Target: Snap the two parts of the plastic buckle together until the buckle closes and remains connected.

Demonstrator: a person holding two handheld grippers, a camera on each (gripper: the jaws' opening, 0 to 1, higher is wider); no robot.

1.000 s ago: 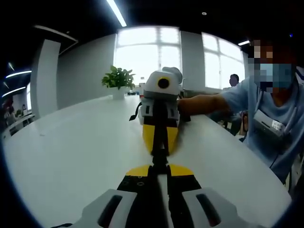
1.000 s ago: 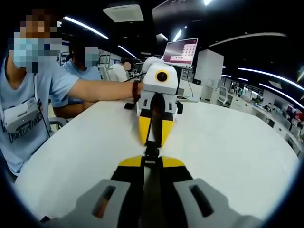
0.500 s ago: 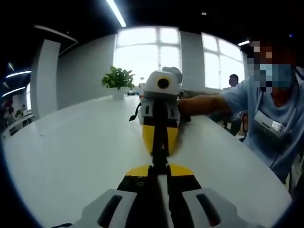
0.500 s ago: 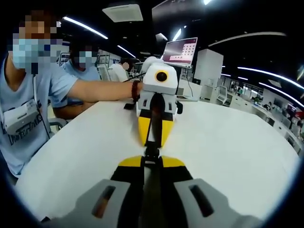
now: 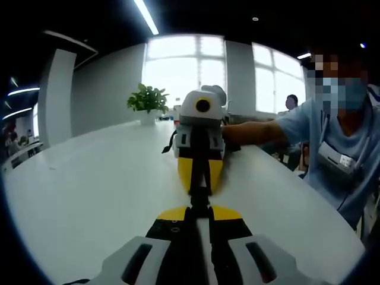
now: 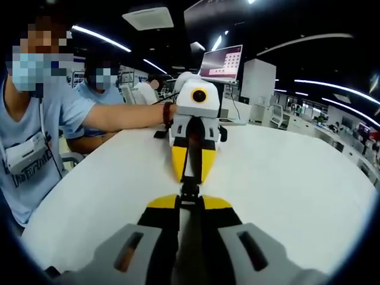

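Grippers face each other nose to nose over the white worktop (image 5: 77, 196). In the left gripper view the left gripper (image 5: 199, 218) has its jaws drawn narrow on a dark strap-like piece running forward along its axis; the right gripper (image 5: 201, 189) comes in opposite, yellow jaws also pinched narrow on the same line. In the right gripper view the mirror holds: right gripper (image 6: 190, 208) at bottom, left gripper (image 6: 190, 181) opposite.

Buckle (image 5: 200, 197) sits in the small gap between the two sets of tips, long axis in line with both grippers. Too small and dark to tell whether the halves are latched.

Judgement: any closing push runs straight along that shared axis; each gripper equally near.

Writing: badge on person's shirt (image 6: 27, 157) unreadable. Potted plant (image 5: 147, 101) at far edge.
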